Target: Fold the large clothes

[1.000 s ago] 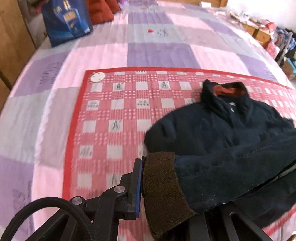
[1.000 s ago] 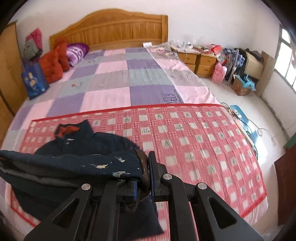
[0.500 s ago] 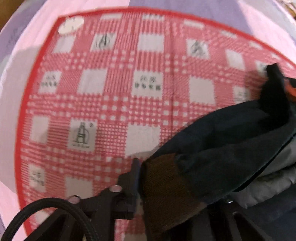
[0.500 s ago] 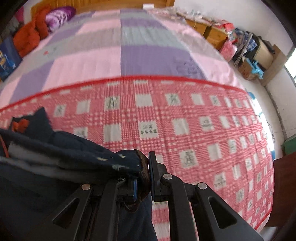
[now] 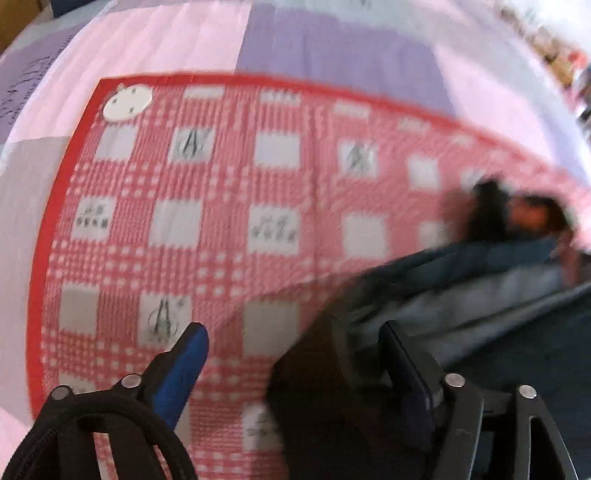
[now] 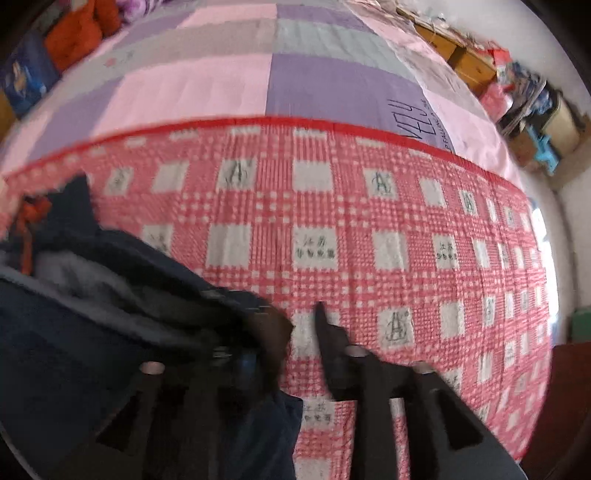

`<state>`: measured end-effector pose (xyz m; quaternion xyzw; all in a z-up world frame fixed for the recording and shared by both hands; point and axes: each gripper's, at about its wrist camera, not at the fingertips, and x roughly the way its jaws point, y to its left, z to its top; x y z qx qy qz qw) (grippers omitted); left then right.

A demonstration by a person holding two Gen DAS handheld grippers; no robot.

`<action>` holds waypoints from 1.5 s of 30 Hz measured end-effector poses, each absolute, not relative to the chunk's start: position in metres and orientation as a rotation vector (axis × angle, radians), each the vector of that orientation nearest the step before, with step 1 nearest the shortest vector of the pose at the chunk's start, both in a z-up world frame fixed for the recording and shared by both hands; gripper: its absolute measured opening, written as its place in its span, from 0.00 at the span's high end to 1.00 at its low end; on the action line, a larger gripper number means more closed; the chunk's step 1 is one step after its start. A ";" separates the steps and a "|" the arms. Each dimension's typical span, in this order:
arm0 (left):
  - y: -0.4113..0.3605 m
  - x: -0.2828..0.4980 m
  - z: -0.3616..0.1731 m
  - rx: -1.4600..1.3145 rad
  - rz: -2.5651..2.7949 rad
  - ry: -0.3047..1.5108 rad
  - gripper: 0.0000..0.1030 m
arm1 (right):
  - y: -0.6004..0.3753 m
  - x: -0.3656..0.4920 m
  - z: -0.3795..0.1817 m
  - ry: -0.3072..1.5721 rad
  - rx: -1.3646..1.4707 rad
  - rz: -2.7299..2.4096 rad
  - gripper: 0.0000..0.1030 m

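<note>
A dark navy jacket [image 5: 517, 350] with a grey lining and an orange-lined collar [image 5: 524, 218] lies on a red checked blanket [image 5: 221, 221]. In the left wrist view my left gripper [image 5: 291, 332] points down at the blanket. Its jaws are opening, and a brown knit cuff [image 5: 314, 376] sits loose between them, clear of the blue left pad [image 5: 184, 362]. In the right wrist view the jacket [image 6: 74, 332] fills the lower left. My right gripper [image 6: 284, 325] is opening too. The other brown cuff [image 6: 269, 332] rests by its hidden left finger, with a gap to the right finger [image 6: 325, 332].
A white round disc [image 5: 127, 101] sits at the blanket's far left corner. Beyond the blanket [image 6: 369, 240] stretches a pink, purple and grey patchwork quilt [image 6: 207, 88]. Orange pillows [image 6: 77, 33] and a blue bag [image 6: 26, 85] lie far left; wooden drawers and clutter [image 6: 535, 110] stand right of the bed.
Both grippers came down toward the blanket carrying the sleeve cuffs. Their jaws, shut on the cuffs earlier, now stand apart and the cuffs are let go.
</note>
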<state>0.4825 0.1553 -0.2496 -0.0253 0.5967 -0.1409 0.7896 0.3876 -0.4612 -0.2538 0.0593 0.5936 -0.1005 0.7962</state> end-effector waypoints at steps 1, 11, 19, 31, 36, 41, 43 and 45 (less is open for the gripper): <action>0.163 0.488 -0.239 -0.106 -0.291 1.263 0.21 | -0.471 0.387 -0.248 1.278 0.189 -0.206 0.36; 0.134 0.459 -0.171 0.099 -0.289 1.008 0.19 | -0.436 0.374 -0.178 1.109 -0.218 -0.249 0.13; 0.052 0.382 -0.197 0.120 -0.524 1.029 0.19 | -0.474 0.413 -0.233 1.362 0.005 -0.345 0.13; 0.018 0.320 -0.228 0.068 -0.525 1.041 0.19 | -0.538 0.379 -0.193 1.077 0.411 -0.403 0.11; 0.030 0.312 -0.221 0.007 -0.438 0.996 0.19 | -0.453 0.334 -0.173 0.960 0.171 -0.149 0.11; 0.039 0.293 -0.232 -0.010 -0.353 0.987 0.18 | -0.325 0.260 -0.208 0.945 -0.082 0.040 0.11; 0.039 0.282 -0.243 0.016 -0.321 0.986 0.17 | -0.291 0.238 -0.223 0.941 -0.127 0.084 0.11; 0.034 0.275 -0.255 0.048 -0.301 0.956 0.11 | -0.265 0.228 -0.250 0.961 -0.189 0.069 0.11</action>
